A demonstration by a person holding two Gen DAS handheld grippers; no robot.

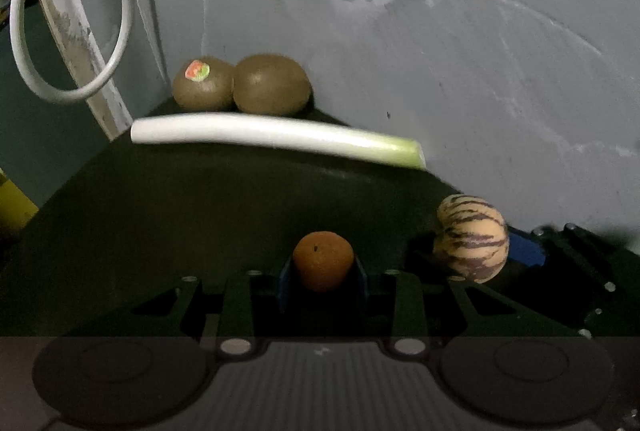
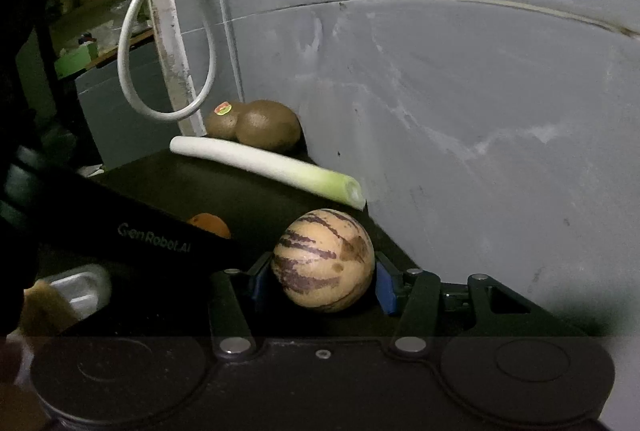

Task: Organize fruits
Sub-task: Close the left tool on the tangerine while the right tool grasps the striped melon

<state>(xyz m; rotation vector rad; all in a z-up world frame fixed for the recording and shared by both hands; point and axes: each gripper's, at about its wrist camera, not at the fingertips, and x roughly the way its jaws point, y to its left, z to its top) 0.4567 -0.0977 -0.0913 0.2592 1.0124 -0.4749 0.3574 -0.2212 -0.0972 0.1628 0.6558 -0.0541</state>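
A small orange fruit (image 1: 323,260) is clamped in the left gripper (image 1: 323,271) at lower centre, and a striped melon (image 2: 322,260) is clamped in the right gripper (image 2: 322,271). Two kiwis (image 1: 242,84) are seen grouped against the wall at upper left, behind a leek (image 1: 276,137). Both held fruits remain to be placed, so the sorting is judged unfinished.

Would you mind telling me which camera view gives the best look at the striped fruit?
The right wrist view: the striped fruit sits centred and close between the right gripper pads, stripes clear. The left wrist view shows the same fruit smaller, off to the right beside the left gripper, which holds the small orange fruit.
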